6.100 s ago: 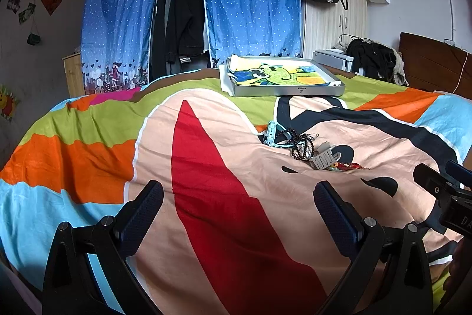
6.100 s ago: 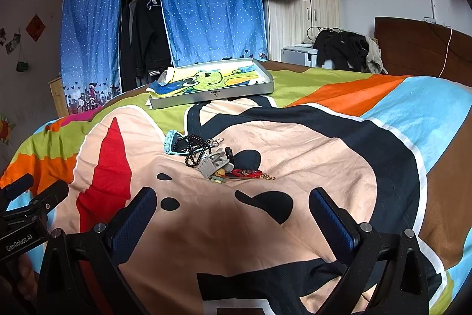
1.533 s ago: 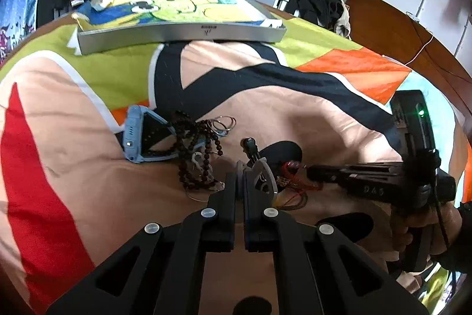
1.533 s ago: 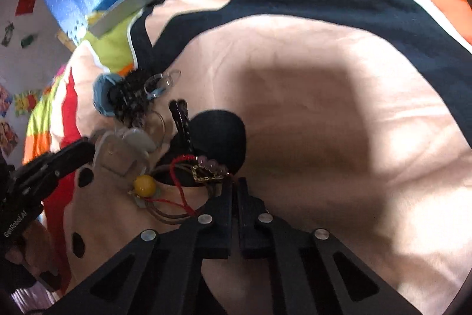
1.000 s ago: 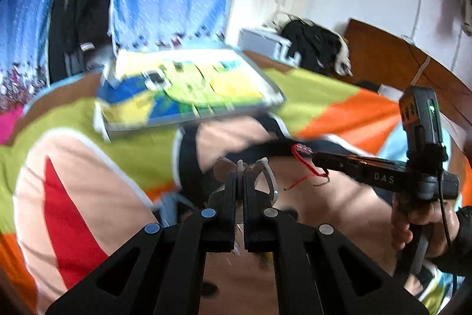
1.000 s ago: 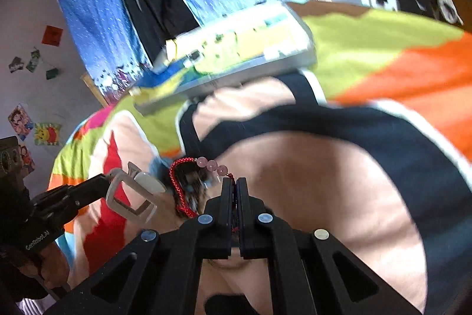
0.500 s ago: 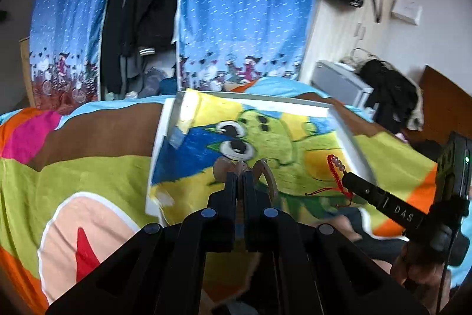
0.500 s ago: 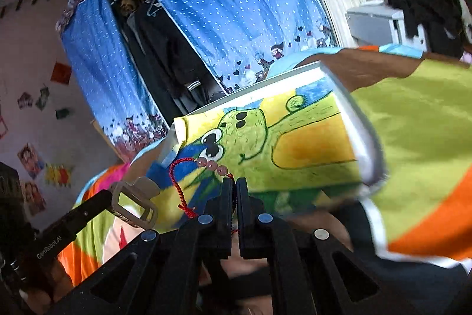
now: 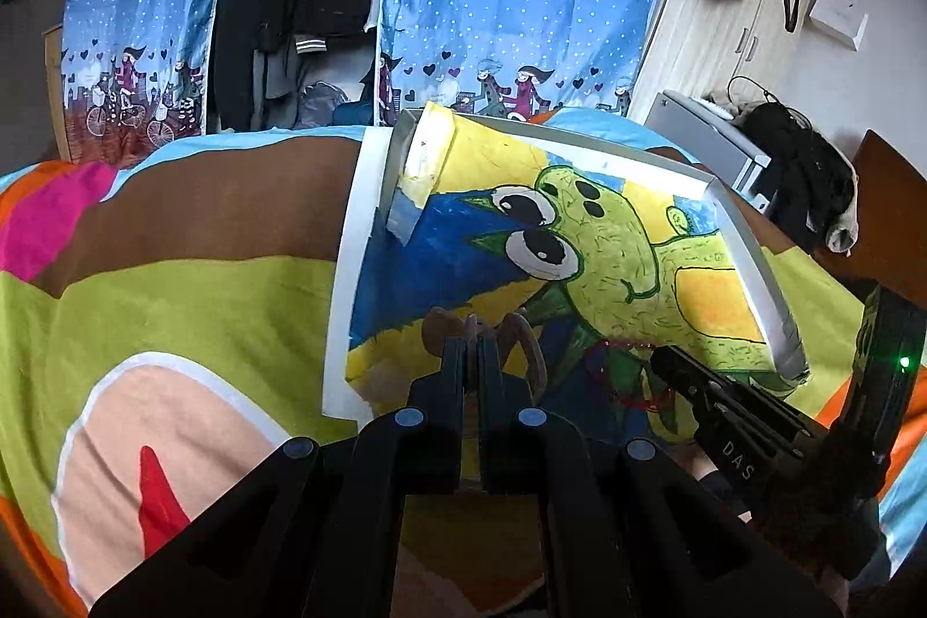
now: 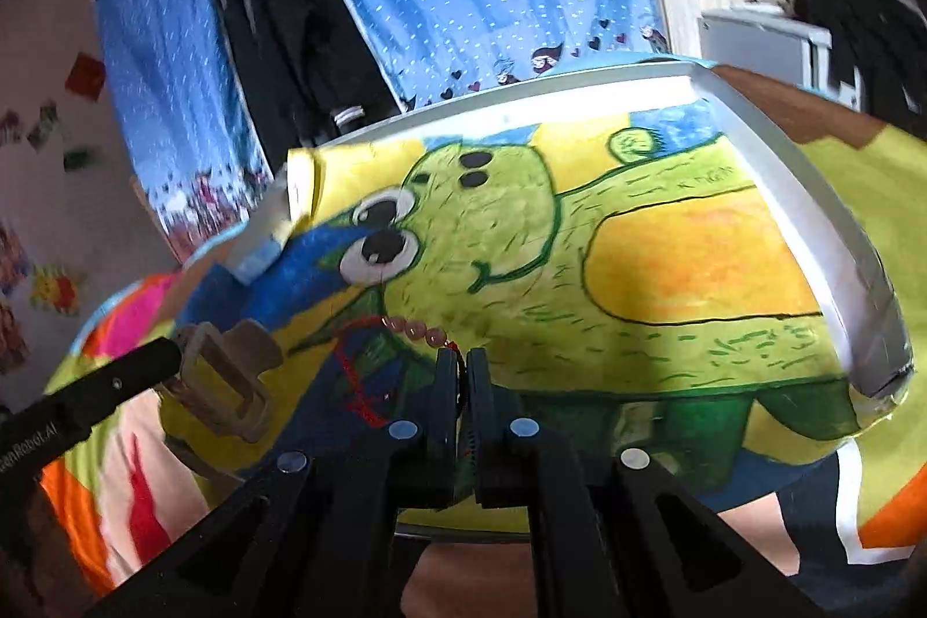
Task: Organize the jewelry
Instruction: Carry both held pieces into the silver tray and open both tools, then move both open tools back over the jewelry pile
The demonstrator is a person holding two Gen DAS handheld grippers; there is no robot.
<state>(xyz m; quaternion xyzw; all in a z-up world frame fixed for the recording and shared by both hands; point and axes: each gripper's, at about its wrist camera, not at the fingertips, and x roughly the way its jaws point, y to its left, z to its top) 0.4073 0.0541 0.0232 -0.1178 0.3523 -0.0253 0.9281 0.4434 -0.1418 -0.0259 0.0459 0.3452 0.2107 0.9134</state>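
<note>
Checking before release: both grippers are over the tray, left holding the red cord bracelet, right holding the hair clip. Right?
Swapped. In the right wrist view the right gripper holds the red cord bracelet; the left gripper holds the hair clip. Both are over the tray.

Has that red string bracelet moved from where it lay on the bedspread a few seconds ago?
Yes. The red bracelet, pinched in the right gripper, has left the bedspread and now hangs over the tray.
</note>
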